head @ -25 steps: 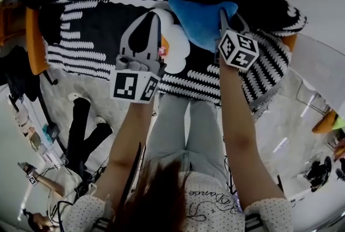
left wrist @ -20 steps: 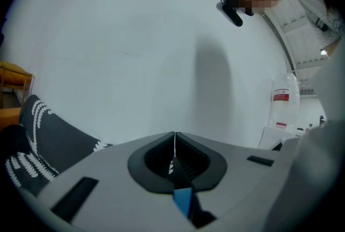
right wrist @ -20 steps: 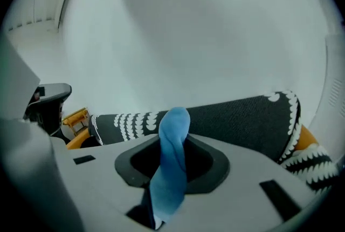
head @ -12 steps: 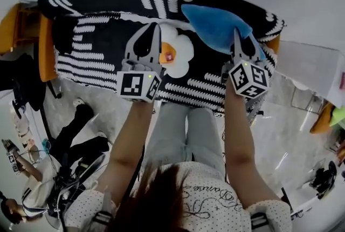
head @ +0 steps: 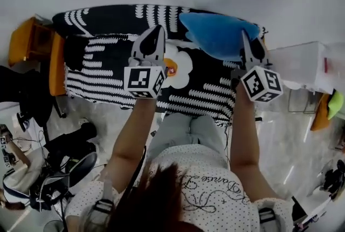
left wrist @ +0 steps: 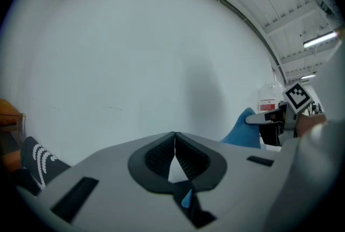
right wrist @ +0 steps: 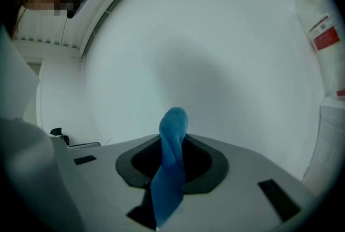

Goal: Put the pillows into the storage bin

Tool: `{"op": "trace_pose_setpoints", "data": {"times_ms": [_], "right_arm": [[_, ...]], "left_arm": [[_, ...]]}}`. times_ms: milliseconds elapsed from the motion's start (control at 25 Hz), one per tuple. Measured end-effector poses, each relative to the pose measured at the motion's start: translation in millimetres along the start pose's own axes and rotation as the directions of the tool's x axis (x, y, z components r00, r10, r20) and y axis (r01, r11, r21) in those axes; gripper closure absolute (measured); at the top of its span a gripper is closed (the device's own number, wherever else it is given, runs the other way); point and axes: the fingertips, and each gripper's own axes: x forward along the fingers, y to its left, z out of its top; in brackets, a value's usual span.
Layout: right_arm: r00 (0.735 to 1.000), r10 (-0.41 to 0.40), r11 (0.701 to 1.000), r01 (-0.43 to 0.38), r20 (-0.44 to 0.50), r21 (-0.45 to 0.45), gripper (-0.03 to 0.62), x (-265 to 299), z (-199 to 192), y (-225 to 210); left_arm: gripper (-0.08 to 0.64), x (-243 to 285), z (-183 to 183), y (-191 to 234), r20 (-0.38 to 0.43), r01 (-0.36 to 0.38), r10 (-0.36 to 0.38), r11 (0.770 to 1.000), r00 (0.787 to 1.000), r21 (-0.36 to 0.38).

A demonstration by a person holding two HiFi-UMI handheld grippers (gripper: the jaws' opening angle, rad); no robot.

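A blue pillow (head: pixel 215 34) hangs above the sofa back, with my right gripper (head: pixel 245 38) shut on a fold of it. In the right gripper view the blue fabric (right wrist: pixel 172 171) stands up between the pads. My left gripper (head: pixel 156 29) is raised beside it, and its jaws (left wrist: pixel 174 138) meet at the tips with nothing showing beyond them. A white flower pillow with an orange centre (head: pixel 182 66) lies on the sofa just right of the left gripper. The clear storage bin (head: pixel 302 66) with a red label stands to the right of the sofa.
The sofa under a black and white patterned throw (head: pixel 97 72) fills the middle. An orange side table (head: pixel 29 42) stands at its left end. Bags and cables (head: pixel 59 158) lie on the floor at lower left. A plain white wall is ahead.
Both grippers have risen. The blue pillow has come up off the sofa seat with the right gripper. The flower pillow keeps its place on the sofa.
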Motion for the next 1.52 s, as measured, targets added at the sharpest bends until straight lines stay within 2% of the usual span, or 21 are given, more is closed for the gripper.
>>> {"op": "trace_pose_setpoints", "data": {"times_ms": [200, 400, 640, 840, 920, 1120, 1320, 1520], "right_arm": [[0.999, -0.011, 1.0, 0.012, 0.05, -0.021, 0.492, -23, 29, 14], [0.993, -0.047, 0.999, 0.047, 0.111, 0.004, 0.492, -59, 39, 15], [0.982, -0.109, 0.994, 0.108, 0.155, 0.016, 0.489, -122, 43, -2], [0.959, -0.206, 0.979, 0.201, 0.195, 0.043, 0.488, -182, 47, -34], [0.941, -0.256, 0.967, 0.252, 0.219, 0.047, 0.488, -217, 50, -50], [0.881, -0.389, 0.92, 0.39, 0.271, 0.052, 0.488, -321, 53, -91], [0.819, -0.501, 0.861, 0.503, 0.28, 0.067, 0.488, -449, 40, -125], [0.74, -0.602, 0.791, 0.605, 0.3, 0.093, 0.488, -579, 26, -147]], "left_arm": [[0.557, -12, 26, -6, 0.037, 0.038, -0.038, 0.999, 0.999, 0.015], [0.557, -27, 38, -29, 0.066, 0.095, -0.097, 0.995, 0.993, 0.033], [0.557, -33, 40, -76, 0.09, 0.189, -0.191, 0.981, 0.977, 0.033], [0.557, -32, 38, -136, 0.08, 0.29, -0.295, 0.955, 0.952, 0.065], [0.557, -30, 39, -170, 0.08, 0.346, -0.352, 0.935, 0.933, 0.079], [0.557, -30, 38, -279, 0.079, 0.49, -0.499, 0.865, 0.863, 0.109], [0.557, -65, 25, -404, 0.069, 0.601, -0.609, 0.792, 0.79, 0.111], [0.557, -119, 6, -518, 0.055, 0.706, -0.712, 0.701, 0.7, 0.099]]}}
